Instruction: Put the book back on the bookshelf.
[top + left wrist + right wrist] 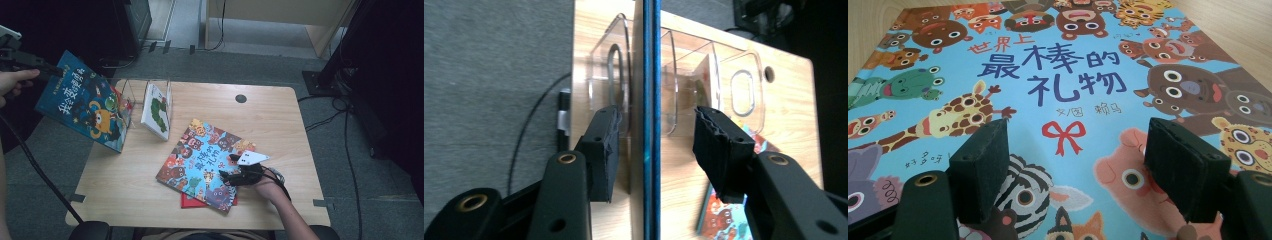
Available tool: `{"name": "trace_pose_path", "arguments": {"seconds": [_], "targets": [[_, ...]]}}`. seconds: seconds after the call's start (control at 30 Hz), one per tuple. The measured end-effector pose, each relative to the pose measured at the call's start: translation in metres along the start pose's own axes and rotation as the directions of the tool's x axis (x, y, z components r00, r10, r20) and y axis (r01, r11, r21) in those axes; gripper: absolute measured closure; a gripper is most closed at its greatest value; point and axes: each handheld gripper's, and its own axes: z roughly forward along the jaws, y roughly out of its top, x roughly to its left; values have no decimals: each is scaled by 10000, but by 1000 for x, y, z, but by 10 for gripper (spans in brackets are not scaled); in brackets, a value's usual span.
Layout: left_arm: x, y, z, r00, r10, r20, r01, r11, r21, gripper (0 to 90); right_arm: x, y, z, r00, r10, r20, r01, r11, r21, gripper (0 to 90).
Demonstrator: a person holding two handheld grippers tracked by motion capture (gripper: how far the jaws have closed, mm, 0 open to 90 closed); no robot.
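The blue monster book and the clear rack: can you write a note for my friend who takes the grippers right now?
Left gripper: jaws open around the blue monster book, pads off it; the book leans at the clear rack's left end.
Right gripper: open, over the animal picture book lying flat on a red book.
Done: a caterpillar book stands in the rack.
Left: probably rack the flat books.

Dark blue picture book (85, 102), tilted, lower edge at the clear rack (131, 95)
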Motion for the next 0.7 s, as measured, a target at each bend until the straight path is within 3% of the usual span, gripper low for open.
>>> {"name": "trace_pose_path", "arguments": {"seconds": [0.2,0.4,0.7], "targets": [[-2,-1,-12,9999,-39,120,41,9997,-240,524,0,0,0,10000,-20,11,20,10000,-14,259],[-8,-4,-27,9996,274,-55,-276,9985,-467,523,0,0,0,10000,-3,-11,3,10000,-8,259],[-23,-17,-49,9984,567,66,-561,9956,-753,509,-3,1,1,9999,-101,-118,100,9999,-23,261]]}}
